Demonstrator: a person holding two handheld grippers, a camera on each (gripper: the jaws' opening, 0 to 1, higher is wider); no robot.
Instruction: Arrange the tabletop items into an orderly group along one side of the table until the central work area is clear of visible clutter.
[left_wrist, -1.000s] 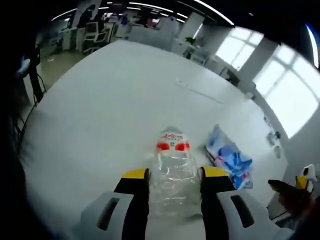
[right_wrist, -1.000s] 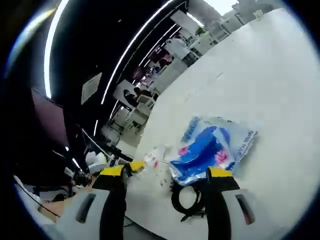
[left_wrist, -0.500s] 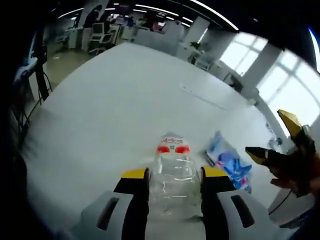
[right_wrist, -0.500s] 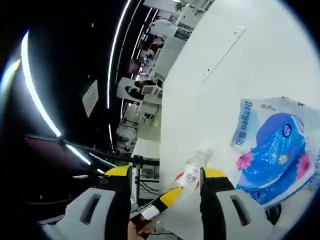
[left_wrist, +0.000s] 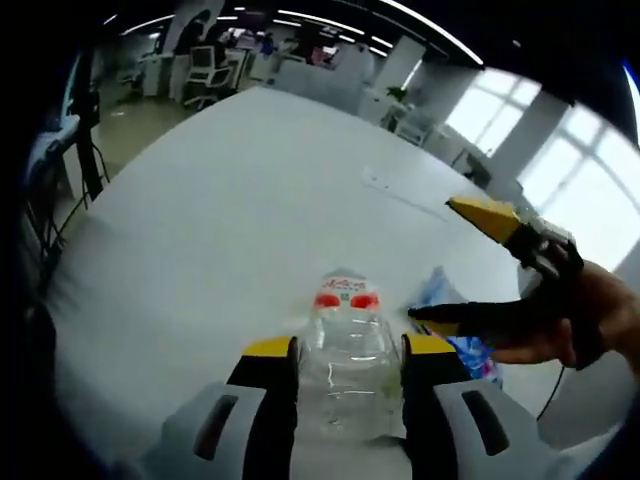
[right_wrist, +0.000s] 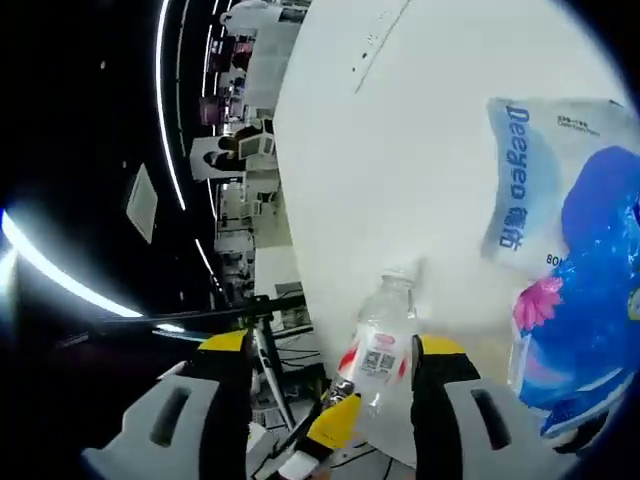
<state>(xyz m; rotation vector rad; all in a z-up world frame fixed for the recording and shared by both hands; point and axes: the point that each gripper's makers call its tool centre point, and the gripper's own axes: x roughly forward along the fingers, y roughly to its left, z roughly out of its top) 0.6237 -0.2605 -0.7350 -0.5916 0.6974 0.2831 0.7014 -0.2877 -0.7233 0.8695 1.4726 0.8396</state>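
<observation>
A clear plastic bottle (left_wrist: 345, 360) with a red-and-white label lies lengthwise between the jaws of my left gripper (left_wrist: 348, 350), which is shut on it over the white table (left_wrist: 220, 220). My right gripper (left_wrist: 432, 260) reaches in from the right, open, held by a hand (left_wrist: 590, 320); its lower finger hovers just right of the bottle's neck. In the right gripper view the same bottle (right_wrist: 380, 350) shows between the open jaws of my right gripper (right_wrist: 332, 345), with nothing gripped. A blue tissue pack (right_wrist: 570, 280) lies to the bottle's right, partly hidden (left_wrist: 470, 350) behind the right gripper.
A long flat strip (left_wrist: 400, 190) lies on the table farther out. Office desks and chairs (left_wrist: 210, 60) stand beyond the far edge, and bright windows (left_wrist: 560, 170) line the right side. The table's left edge (left_wrist: 70, 260) drops to the floor.
The right gripper has come in from the right and now hovers open beside the bottle and over the tissue pack. The left gripper keeps its hold on the bottle.
</observation>
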